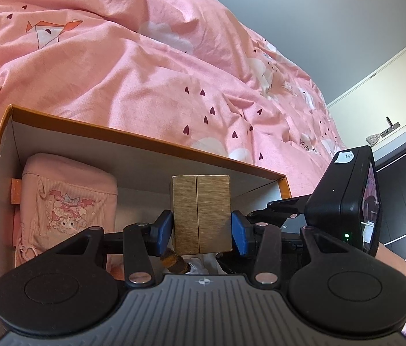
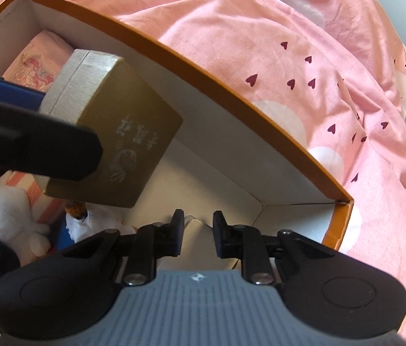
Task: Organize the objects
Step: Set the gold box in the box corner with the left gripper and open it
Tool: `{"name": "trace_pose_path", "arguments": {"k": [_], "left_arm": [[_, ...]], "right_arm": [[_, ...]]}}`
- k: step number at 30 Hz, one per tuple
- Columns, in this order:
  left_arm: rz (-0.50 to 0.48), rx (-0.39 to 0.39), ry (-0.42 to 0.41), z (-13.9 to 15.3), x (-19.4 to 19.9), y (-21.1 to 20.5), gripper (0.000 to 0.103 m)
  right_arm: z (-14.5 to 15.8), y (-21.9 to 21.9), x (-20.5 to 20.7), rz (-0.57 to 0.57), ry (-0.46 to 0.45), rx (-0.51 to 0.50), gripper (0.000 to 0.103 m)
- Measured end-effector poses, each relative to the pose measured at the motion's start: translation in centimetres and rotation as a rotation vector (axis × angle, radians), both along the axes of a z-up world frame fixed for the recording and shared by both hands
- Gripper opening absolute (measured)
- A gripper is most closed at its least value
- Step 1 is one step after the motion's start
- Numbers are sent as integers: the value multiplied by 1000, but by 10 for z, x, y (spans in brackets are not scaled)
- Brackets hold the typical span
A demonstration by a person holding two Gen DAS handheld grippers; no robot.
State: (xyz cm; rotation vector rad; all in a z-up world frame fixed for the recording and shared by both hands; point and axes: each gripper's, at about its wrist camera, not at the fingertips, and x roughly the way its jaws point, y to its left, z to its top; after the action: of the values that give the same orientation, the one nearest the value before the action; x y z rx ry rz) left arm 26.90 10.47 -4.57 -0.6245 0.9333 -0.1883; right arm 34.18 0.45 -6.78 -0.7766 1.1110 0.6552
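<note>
Left gripper (image 1: 201,227) clamps gold box (image 1: 200,213) over orange carton (image 1: 145,141); right gripper (image 2: 196,235) fingers parted, empty. Next: lower, release.

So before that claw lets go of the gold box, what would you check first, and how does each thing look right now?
1. Grip on the gold box: ok. The left claw has a blue pad on each side of it.
2. Box is over the orange storage box: ok, it hangs inside the walls.
3. Landing spot free: not ok. A plush toy and other small items lie under the gold box's near end.
4. Room beside the pink pouch: ok, a gap shows between them.
5. Right claw out of the way: ok. It is open, holds nothing, and sits to the side.
6. Height above the floor of the box: cannot tell.
</note>
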Motion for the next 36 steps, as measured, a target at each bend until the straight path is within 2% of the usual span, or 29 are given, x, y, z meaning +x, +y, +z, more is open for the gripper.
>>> {"name": "trace_pose_path", "arguments": {"k": [4, 7, 10, 12, 14, 17, 19, 23, 27, 30, 33, 36], "left_arm": [[0, -10, -2, 1, 0, -1, 50], [-12, -2, -6, 2, 3, -6, 50], [-56, 26, -21, 4, 10, -18, 50], [-91, 70, -34, 5, 16, -30, 50], [-108, 82, -18, 3, 22, -38, 50], [-88, 66, 24, -3, 30, -44, 50], [-115, 79, -11, -2, 31, -52, 50], [-214, 242, -62, 6, 35, -75, 50], [-375, 366, -115, 14, 40, -91, 50], [-505, 489, -170, 16, 39, -102, 50], [-624, 589, -203, 13, 36, -113, 50], [-741, 687, -247, 9, 31, -129, 50]], "right_arm": [[4, -5, -1, 9, -3, 26, 22], [23, -18, -7, 0, -49, 79, 23], [45, -31, -14, -6, -103, 120, 23], [59, -43, -17, -23, -139, 140, 23], [69, -55, -19, -35, -155, 163, 23], [76, -64, -18, -68, -179, 197, 23], [76, -70, -17, -84, -189, 227, 22], [76, -76, -25, -64, -199, 246, 19], [73, -77, -39, 18, -232, 217, 18], [76, -80, -46, 64, -260, 203, 19], [82, -87, -49, 71, -291, 191, 19], [84, -96, -46, 50, -276, 195, 19]]}}
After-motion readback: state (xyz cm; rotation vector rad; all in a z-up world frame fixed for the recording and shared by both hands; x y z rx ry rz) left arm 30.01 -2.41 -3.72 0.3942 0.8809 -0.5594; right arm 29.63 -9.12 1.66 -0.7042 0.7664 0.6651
